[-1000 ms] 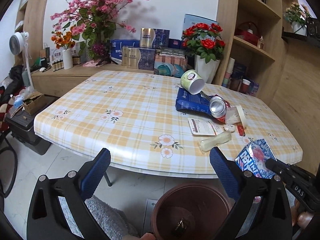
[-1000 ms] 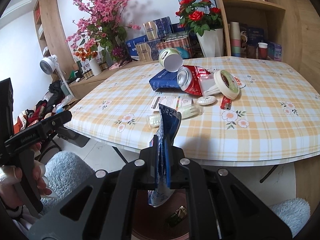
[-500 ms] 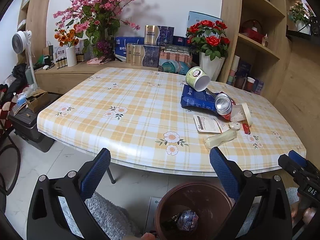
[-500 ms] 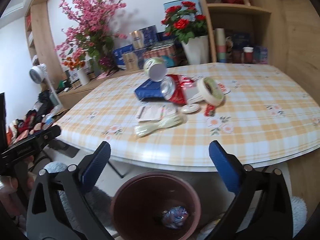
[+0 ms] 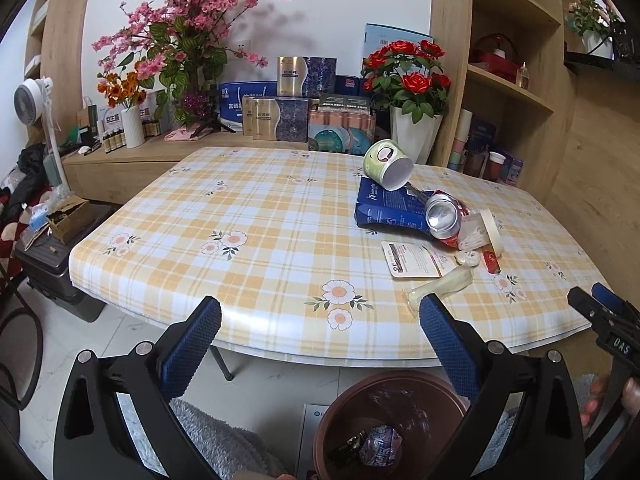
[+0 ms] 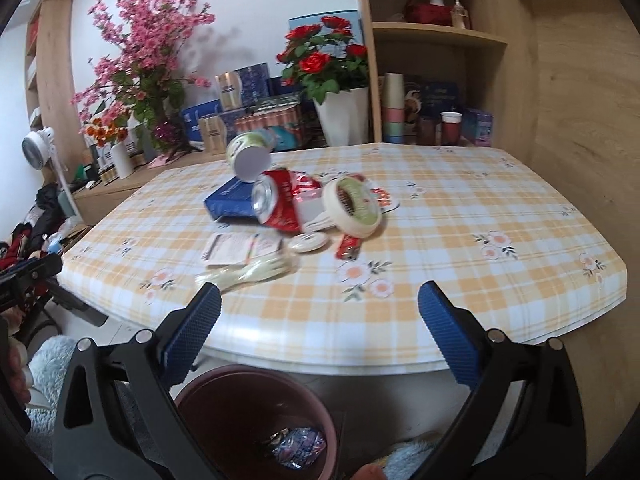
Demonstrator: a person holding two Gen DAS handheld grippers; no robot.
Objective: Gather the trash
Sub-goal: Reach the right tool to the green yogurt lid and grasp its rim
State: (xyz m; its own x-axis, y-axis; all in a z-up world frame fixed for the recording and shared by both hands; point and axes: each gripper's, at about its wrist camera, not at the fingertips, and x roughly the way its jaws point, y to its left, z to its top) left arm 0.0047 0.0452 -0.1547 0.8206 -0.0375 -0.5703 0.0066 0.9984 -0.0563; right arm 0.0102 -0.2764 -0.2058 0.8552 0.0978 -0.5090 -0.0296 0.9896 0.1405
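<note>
Both tongs point forward and downward over the near edge of the counter [image 5: 248, 240], above a round brown bin [image 6: 256, 412] on the floor. The right tongs [image 6: 318, 308] stand released, their jaws having just swung wide apart with nothing between them; the blue pads show a fine cross-hatched grip on black angular arms. The left tongs [image 5: 320, 312] are likewise spread and empty, with the same ribbed blue pads.

Inside the bin lies a crumpled foil wrapper [image 6: 298, 442], shiny and printed in blue and red. The counter carries a glossy plaid cloth in yellow and white with printed daisies.

Beyond the bin, towards the middle of the counter, the remaining trash sits in one cluster: a tipped green paper cup [image 6: 248, 154] with its white bottom showing, a flat blue pouch [image 6: 228, 202], a crushed red metal can [image 6: 276, 200], a roll of cream masking tape [image 6: 354, 206] standing on edge, a white printed card [image 6: 238, 248], a limp clear plastic sleeve [image 6: 248, 274], a small white disc [image 6: 308, 243] and a red lighter [image 6: 347, 246].
</note>
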